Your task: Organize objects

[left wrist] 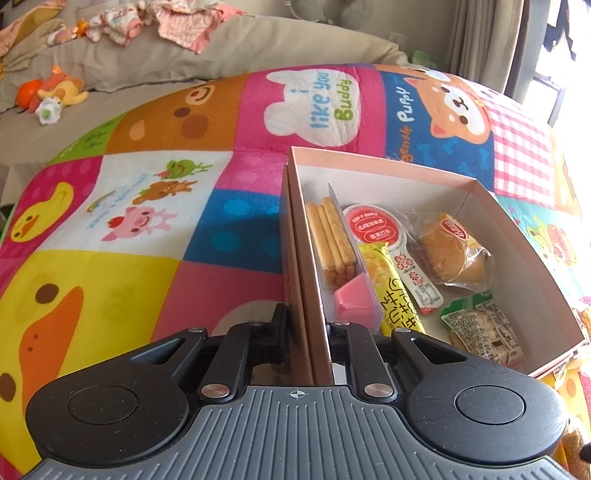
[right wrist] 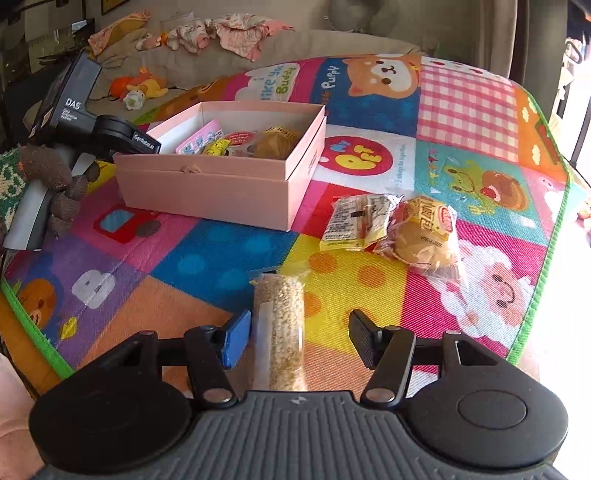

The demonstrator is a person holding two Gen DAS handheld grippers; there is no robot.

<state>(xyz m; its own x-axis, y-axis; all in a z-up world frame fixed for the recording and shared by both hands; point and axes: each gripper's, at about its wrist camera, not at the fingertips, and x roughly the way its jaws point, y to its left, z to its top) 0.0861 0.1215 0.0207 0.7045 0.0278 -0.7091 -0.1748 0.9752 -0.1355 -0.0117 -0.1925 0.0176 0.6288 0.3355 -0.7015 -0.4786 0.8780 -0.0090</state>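
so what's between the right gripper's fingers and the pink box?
Right wrist view: the clear tube of grains sits between the right gripper fingers; beyond it only bare play mat up to the pink box.

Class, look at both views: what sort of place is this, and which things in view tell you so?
Probably a home living room or play area. A cartoon-patterned play mat covers the surface, a beige sofa behind it holds small clothes and a soft toy.

Black gripper [right wrist: 301, 339] linkages, silver pivot screws, one blue pad
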